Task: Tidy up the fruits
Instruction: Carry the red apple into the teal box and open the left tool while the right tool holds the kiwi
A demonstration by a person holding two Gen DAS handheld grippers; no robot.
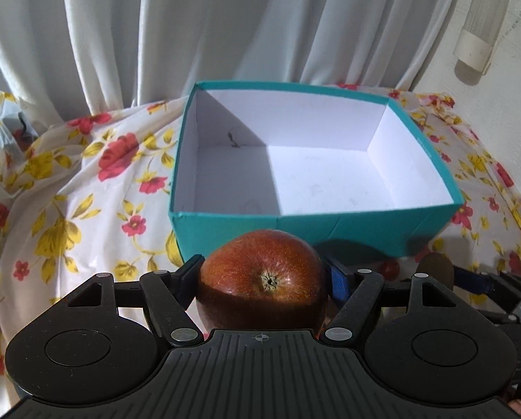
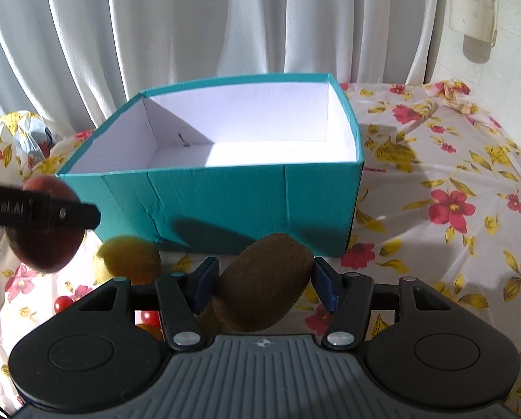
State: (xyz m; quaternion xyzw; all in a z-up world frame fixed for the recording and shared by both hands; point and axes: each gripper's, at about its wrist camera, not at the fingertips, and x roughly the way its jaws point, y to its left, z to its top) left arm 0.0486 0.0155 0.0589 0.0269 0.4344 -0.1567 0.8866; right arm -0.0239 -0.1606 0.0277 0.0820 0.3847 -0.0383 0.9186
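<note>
Black gripper body fills the lower part of both wrist views.

Box (image 1: 330, 230): teal outside, white inside, open top, nothing in it; sits on the flowered tablecloth (image 1: 68, 209) at 12 o'clock from both grippers. White curtain (image 1: 225, 28) hangs close behind its far edge. Right wrist view shows wide bare cloth at 3 o'clock of the box.

Left gripper (image 1: 262, 276): fingers clamped on a red apple (image 1: 260, 272), stem end toward the lens, held just short of the box's near wall.

Right gripper (image 2: 263, 279): fingers closed on a brown kiwi (image 2: 267, 279), tilted between the pads, near the box's front wall.

Right wrist view only: left gripper's finger at 9 o'clock with white lettering, reads roughly "RoboLAI", not fully legible; a yellow lemon (image 2: 127, 258) on the cloth at the box's near left corner; small red cherry tomatoes (image 2: 63, 303) at 8 o'clock.

Left wrist view only: kiwi (image 1: 435, 269) seen at 3 o'clock.
</note>
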